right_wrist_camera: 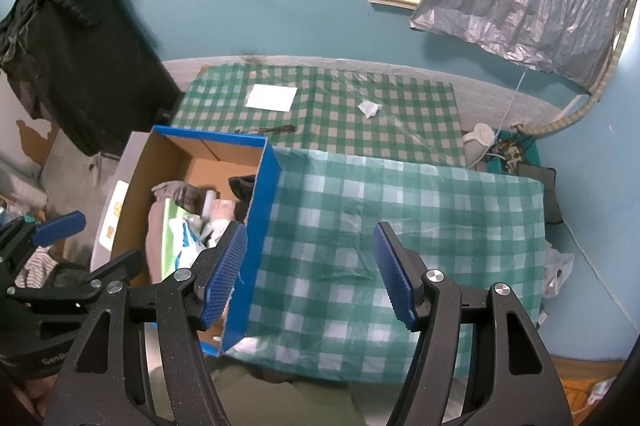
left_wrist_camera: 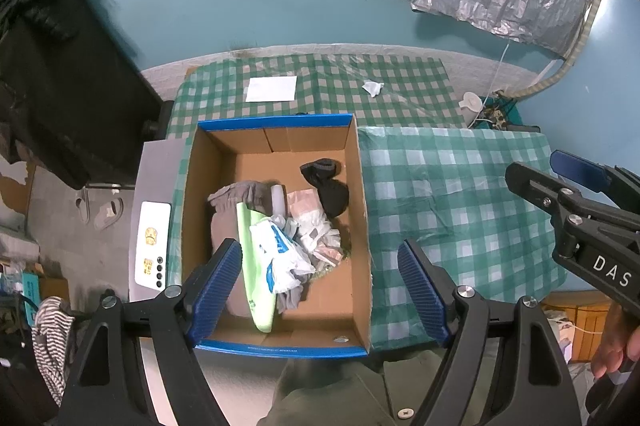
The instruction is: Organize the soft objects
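Hovering left hand-held gripper (left_wrist_camera: 320, 284): above the box, blue pads spread wide, nothing between them.
Box (left_wrist_camera: 362, 209): open cardboard with blue rim, standing on the bench at the left edge of the pale checked cloth; all the soft things lie inside it.
Grey cloth (left_wrist_camera: 230, 199): bunched against the box's left wall, partly under the green piece.
Green piece (left_wrist_camera: 256, 266): long, flat, pale green, lying lengthwise from mid-box toward the box's near wall.
White bag (left_wrist_camera: 280, 254): crumpled plastic with blue print, in the box's middle, resting on the green piece.
Clear wrap (left_wrist_camera: 316, 226): crinkled, just right of the white bag, still inside the box.
Black sock (left_wrist_camera: 328, 185): dark, curled, near the box's far right corner.
Paper (left_wrist_camera: 272, 89): white sheet on the darker checked cloth beyond the box.
Pale cloth (right_wrist_camera: 420, 226): green-and-white check, covering the bench right of the box.
Right hand-held gripper (right_wrist_camera: 310, 272): over the pale cloth beside the box's right wall, pads held apart, holding nothing.
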`<state>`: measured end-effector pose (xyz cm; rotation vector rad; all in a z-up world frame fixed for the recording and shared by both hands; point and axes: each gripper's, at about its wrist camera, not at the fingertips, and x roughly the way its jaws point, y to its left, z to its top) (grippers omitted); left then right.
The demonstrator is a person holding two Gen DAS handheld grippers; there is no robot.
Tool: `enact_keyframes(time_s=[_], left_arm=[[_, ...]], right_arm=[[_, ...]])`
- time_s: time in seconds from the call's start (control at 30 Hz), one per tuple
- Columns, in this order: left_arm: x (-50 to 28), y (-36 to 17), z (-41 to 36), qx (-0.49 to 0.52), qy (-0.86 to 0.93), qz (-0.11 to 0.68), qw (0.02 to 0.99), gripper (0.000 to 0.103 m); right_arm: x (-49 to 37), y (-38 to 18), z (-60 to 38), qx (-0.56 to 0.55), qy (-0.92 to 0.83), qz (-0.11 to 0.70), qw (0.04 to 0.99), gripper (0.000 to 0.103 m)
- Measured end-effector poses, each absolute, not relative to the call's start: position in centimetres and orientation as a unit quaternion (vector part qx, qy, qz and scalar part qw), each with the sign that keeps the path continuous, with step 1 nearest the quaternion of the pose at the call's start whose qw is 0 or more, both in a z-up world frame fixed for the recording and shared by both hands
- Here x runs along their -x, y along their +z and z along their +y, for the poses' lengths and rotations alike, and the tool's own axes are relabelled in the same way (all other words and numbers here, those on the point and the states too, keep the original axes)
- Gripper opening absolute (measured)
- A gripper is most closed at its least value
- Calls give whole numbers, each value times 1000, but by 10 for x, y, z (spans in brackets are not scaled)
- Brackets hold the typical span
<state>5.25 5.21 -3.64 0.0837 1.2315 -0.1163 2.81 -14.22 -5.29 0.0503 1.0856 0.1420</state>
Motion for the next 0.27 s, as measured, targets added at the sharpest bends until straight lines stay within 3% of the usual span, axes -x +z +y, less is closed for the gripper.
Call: enact_keyframes(time_s=[0.27], left_arm=[[-53, -36, 51, -39, -50, 578, 814, 82]], right_arm=[[-26, -53, -141, -24, 67, 516, 854, 65]])
